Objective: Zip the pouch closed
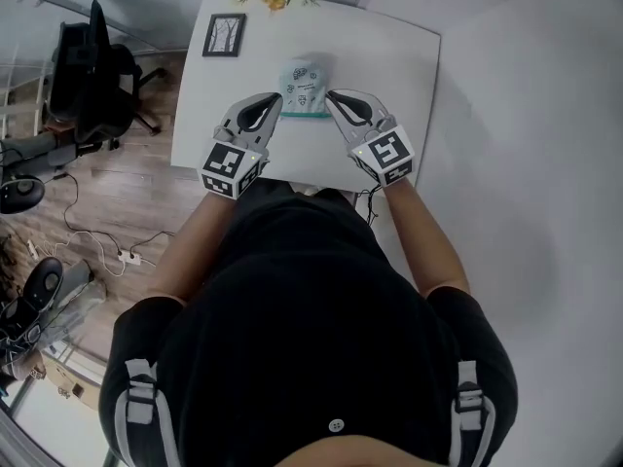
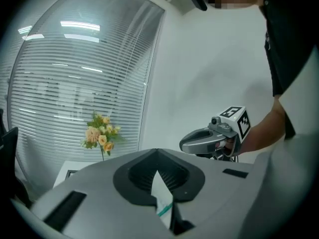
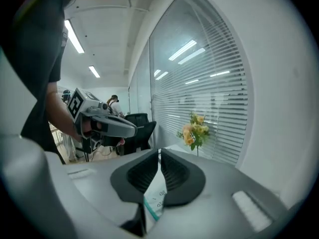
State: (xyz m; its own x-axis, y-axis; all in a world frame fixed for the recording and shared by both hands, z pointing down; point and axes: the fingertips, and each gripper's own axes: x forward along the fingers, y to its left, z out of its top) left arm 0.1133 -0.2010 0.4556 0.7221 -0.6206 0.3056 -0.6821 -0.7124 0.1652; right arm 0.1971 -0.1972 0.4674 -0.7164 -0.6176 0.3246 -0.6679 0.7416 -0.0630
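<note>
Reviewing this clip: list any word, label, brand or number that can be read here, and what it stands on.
No word or number can be read here.
On the pouch: small dark print, too blurred to read.
On the left gripper and right gripper: black-and-white square codes only, no letters.
On the framed picture: a drawing, no text.

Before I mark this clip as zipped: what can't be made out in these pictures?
Zip: head view, a thin teal line too small to tell open from closed; its ends are pinched inside the left gripper and right gripper.
Pouch: each gripper view shows only a sliver; the shut jaws hide the rest.
Pouch print: head view, too small to read.
Framed picture: head view, too small.
</note>
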